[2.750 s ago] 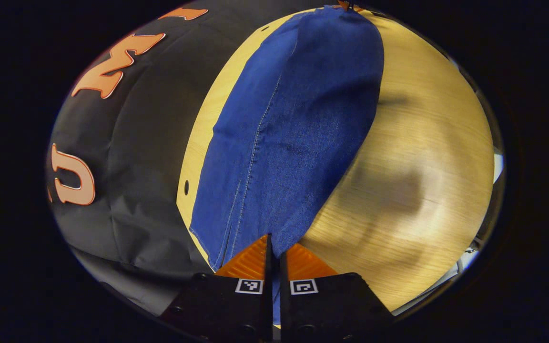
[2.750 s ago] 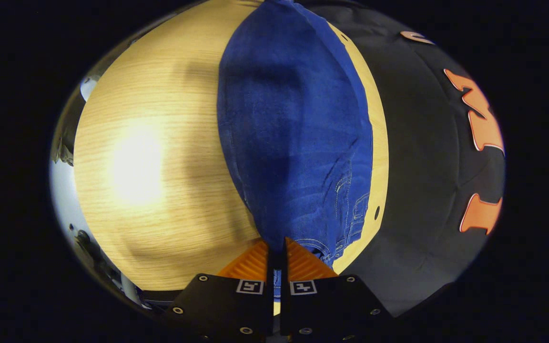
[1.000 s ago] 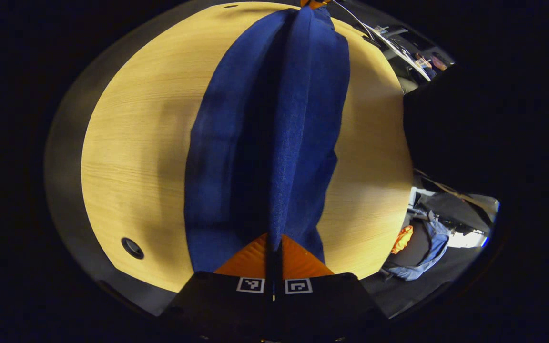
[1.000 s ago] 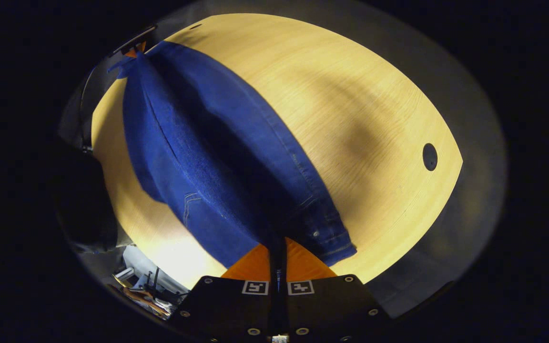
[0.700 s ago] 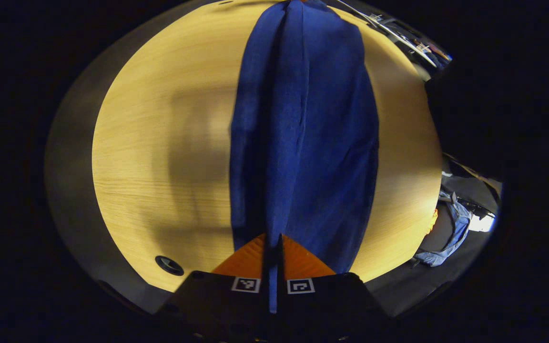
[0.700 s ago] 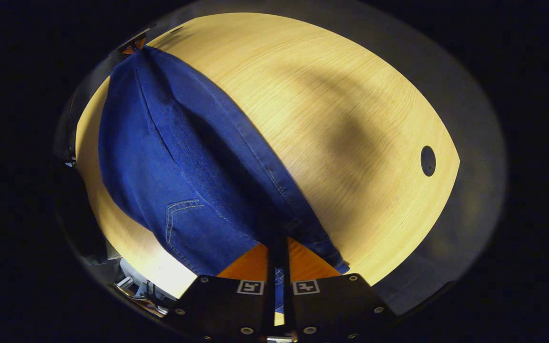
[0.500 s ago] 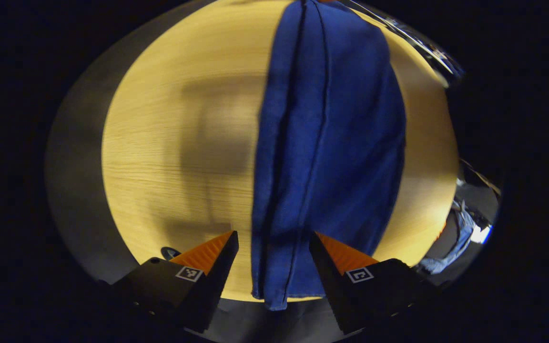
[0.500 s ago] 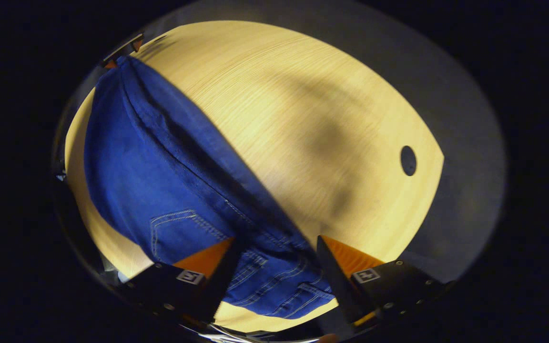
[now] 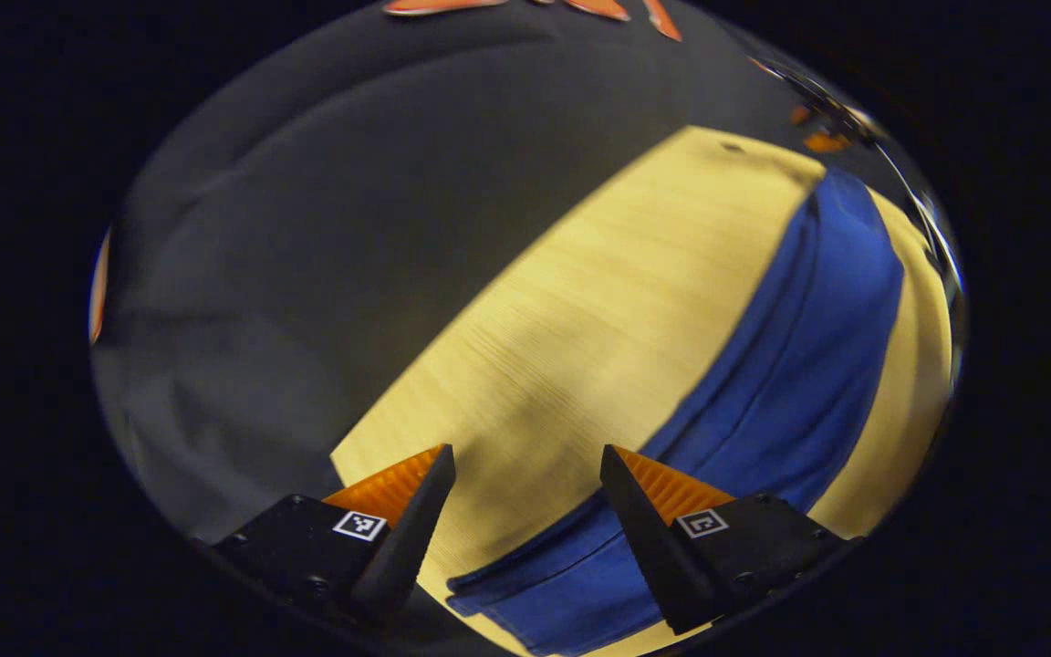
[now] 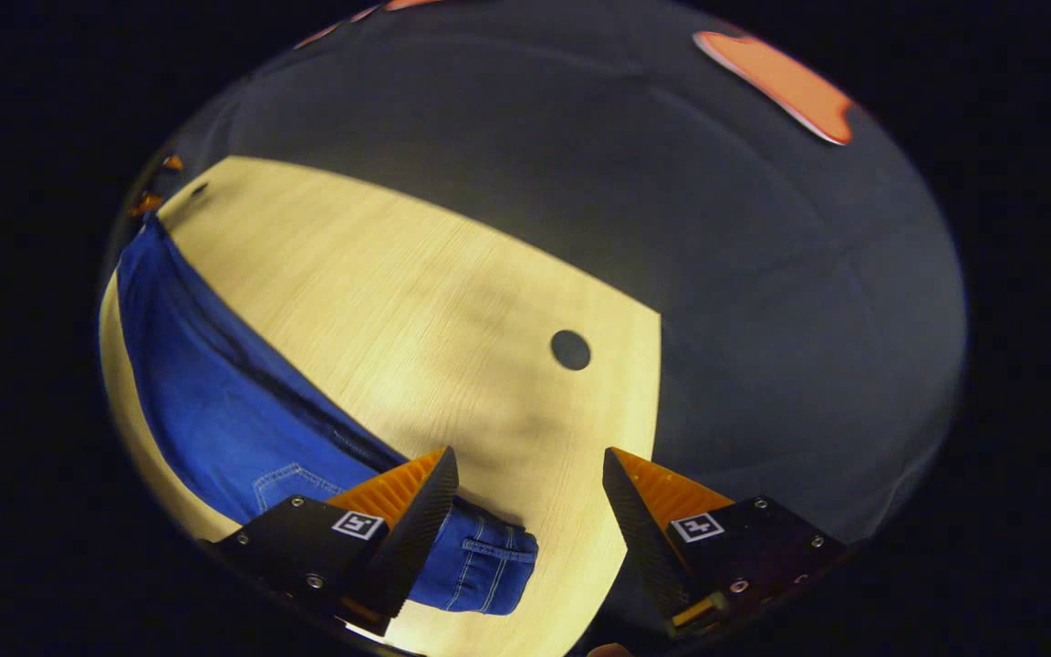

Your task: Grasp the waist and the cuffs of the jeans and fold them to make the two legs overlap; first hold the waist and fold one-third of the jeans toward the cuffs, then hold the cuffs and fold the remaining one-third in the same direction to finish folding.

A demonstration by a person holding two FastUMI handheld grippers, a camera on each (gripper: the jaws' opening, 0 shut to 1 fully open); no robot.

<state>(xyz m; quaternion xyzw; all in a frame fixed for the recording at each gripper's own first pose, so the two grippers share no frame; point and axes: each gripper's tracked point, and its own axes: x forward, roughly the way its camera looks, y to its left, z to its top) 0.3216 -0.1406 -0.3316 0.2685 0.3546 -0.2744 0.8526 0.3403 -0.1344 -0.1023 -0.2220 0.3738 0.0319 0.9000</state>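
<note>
The blue jeans [image 9: 790,365] lie lengthwise on the wooden table [image 9: 580,319], folded so the legs overlap. In the left gripper view the cuff end [image 9: 544,593] lies at the bottom, under my open left gripper [image 9: 525,484], with nothing between the fingers. In the right gripper view the jeans [image 10: 206,383] run along the left, and the waist end [image 10: 480,570] with belt loops and a back pocket sits by the left finger of my open right gripper [image 10: 530,488]. Neither gripper holds the cloth.
The table [image 10: 416,310] has a round cable hole [image 10: 570,349] near its far edge in the right gripper view. The black cloth wall [image 9: 352,201] rises right behind the table. A small dark hole [image 9: 732,146] shows at the table's far corner in the left gripper view.
Both grippers were shut on the jeans and carried them over the table. They have opened, let the jeans drop flat, and swung away to face the wall.
</note>
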